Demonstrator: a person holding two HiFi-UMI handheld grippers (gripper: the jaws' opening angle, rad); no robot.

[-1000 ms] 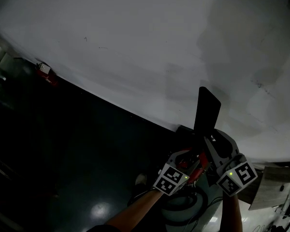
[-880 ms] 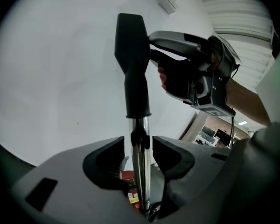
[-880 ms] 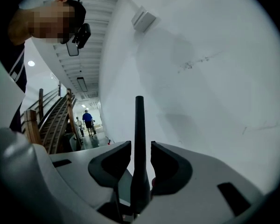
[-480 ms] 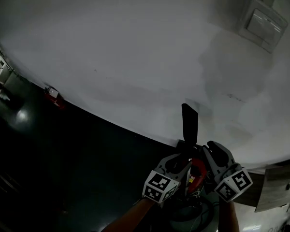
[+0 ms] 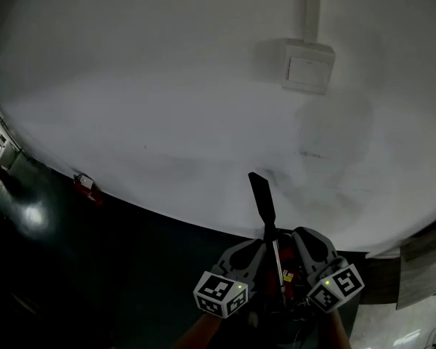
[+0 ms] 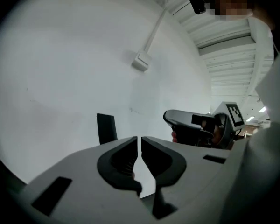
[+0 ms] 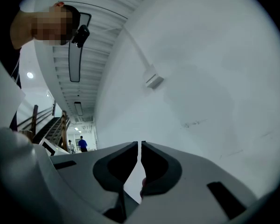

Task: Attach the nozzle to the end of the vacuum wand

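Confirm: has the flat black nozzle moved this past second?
Yes, upward. The flat black nozzle now tops out above the small red object at the wall's foot; earlier, below it.

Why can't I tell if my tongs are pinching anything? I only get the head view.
Observer: The left gripper is closing its tongs, and there's nothing between them.
Operator: And the other one?
Observer: The right gripper has its tongs almost together, with nothing between the tips.
Operator: Is anybody else around?
Observer: Yes, a person in blue stands far off, at the left of the right gripper view.
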